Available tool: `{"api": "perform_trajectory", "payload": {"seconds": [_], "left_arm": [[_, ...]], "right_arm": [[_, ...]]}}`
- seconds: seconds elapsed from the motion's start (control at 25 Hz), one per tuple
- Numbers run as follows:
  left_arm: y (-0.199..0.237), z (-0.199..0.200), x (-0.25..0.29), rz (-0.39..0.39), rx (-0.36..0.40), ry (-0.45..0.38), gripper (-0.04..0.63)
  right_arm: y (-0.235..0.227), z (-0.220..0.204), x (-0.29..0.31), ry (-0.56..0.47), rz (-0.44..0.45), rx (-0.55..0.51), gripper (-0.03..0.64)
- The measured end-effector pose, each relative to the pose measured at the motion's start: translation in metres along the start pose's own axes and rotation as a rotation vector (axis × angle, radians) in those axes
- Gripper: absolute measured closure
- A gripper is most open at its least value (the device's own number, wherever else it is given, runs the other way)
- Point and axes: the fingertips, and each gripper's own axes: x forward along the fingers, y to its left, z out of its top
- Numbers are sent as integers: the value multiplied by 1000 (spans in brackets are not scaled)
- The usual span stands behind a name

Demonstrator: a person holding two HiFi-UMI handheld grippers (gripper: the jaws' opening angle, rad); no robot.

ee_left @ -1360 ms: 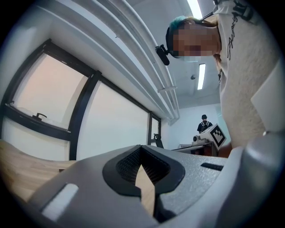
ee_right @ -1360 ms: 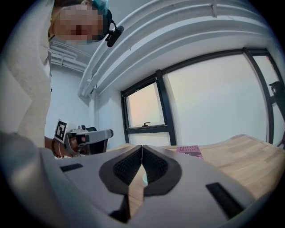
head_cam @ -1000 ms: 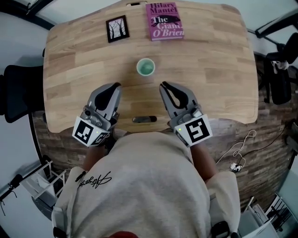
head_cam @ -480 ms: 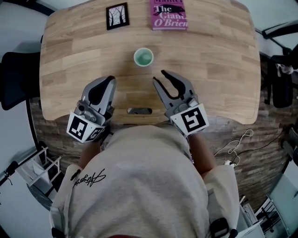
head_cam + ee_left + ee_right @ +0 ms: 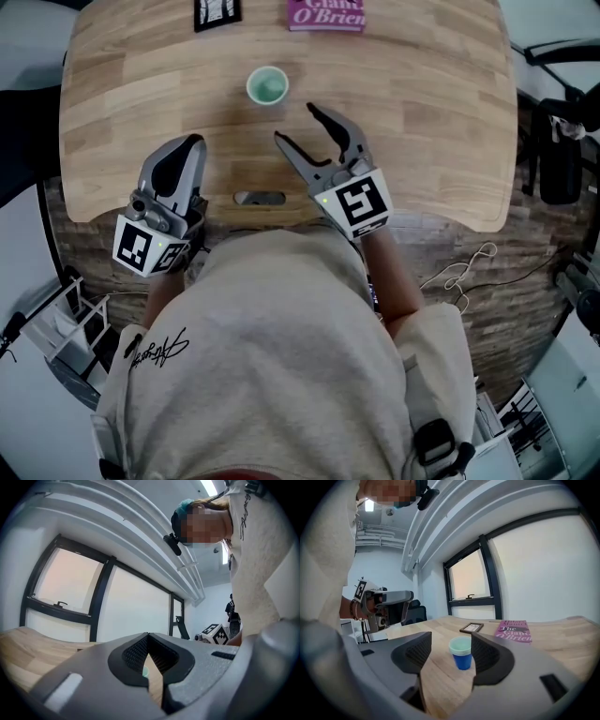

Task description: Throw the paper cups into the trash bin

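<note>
Paper cup [image 5: 267,86] upright, mouth up, perhaps stacked

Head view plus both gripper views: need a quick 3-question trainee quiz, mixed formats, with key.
1. True or false: the paper cup stands upright on the table, apart from both grippers.
2. Left gripper or right gripper: whose jaws stand apart? A left, B right, C both.
3. Fill in: near the picture frame lies a pink ____.
Key: 1 true. 2 B; its jaws have just been opening, with the cup ahead of them, not gripped; the left gripper is shut. 3 book.
</note>
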Motion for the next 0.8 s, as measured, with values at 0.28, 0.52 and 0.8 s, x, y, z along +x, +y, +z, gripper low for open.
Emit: {"api": "perform_trajectory", "payload": {"seconds": [0.28, 0.52, 0.8], "left_arm": [[2, -3, -10, 41, 2, 9, 592], [6, -5, -21, 83, 5, 16, 592], [14, -7, -32, 121, -4, 30, 592]], "right_arm": [[-9, -22, 15, 13, -1, -21, 362], [-15, -35, 28, 45, -4, -24, 362], [-17, -50, 45, 94, 3, -31, 359]]}}
